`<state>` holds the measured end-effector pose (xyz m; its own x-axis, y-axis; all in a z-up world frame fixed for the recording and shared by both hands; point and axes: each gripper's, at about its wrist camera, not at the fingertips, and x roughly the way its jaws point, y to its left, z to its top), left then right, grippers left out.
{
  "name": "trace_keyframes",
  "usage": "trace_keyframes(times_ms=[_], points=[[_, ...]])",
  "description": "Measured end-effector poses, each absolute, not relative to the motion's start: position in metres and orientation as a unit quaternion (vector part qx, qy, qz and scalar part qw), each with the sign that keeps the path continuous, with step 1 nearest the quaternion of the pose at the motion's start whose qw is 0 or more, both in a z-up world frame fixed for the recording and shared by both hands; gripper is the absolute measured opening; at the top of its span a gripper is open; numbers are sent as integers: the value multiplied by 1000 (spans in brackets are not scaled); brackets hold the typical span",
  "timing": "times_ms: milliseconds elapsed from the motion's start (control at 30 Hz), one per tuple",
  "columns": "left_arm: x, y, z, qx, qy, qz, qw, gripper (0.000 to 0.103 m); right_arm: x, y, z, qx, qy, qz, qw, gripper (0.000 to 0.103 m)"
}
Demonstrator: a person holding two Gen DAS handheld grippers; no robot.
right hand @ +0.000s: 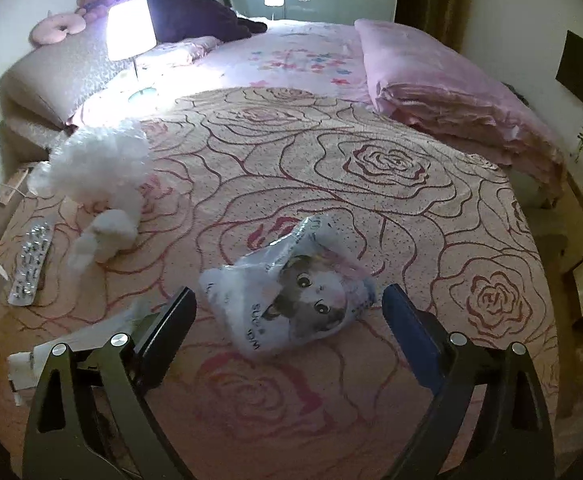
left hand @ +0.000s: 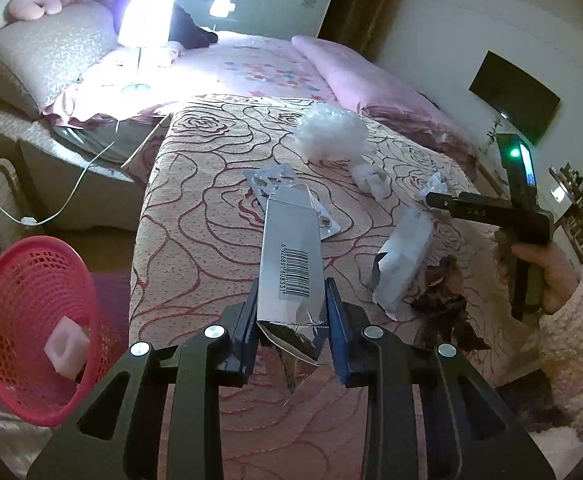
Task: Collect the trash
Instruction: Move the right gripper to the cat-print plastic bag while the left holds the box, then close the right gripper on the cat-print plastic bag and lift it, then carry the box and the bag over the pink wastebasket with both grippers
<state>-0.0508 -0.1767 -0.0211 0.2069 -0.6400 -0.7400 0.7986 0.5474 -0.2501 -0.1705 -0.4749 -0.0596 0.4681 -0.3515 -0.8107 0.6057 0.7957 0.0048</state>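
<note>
My left gripper (left hand: 291,300) is shut on a silver foil wrapper with a barcode (left hand: 289,256) and holds it above the rose-patterned bedspread (left hand: 195,208). A red mesh basket (left hand: 31,332) stands on the floor at the left with a white foam piece (left hand: 65,344) inside. My right gripper (right hand: 289,304) is open, its fingers on either side of a crumpled plastic bag with a cat picture (right hand: 299,296) that lies on the bedspread (right hand: 371,184). The right gripper also shows in the left wrist view (left hand: 435,199), over a white wrapper (left hand: 403,256).
White plastic fluff (left hand: 329,132) (right hand: 99,164), a small white foam lump (right hand: 107,236), a blister pack (right hand: 31,260) (left hand: 269,180) and dark scraps (left hand: 447,300) lie on the bedspread. A lit lamp (left hand: 145,16), pillows and a folded pink quilt (right hand: 451,92) sit farther back.
</note>
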Motion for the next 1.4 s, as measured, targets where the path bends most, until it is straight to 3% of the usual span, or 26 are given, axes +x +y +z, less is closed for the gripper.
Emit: trace_keyframes(times_ms=[167, 233, 467, 1400], points=[[-51, -175, -21, 93, 424, -463, 773, 28, -165, -484, -68, 154, 435, -272, 844, 90], [-50, -173, -20, 92, 423, -461, 775, 28, -164, -483, -69, 149, 432, -274, 846, 83], [-47, -170, -18, 86, 423, -455, 779, 28, -166, -480, -66, 155, 426, -267, 850, 75], [-25, -132, -2, 54, 405, -411, 815, 28, -128, -384, -8, 148, 392, -135, 898, 75]])
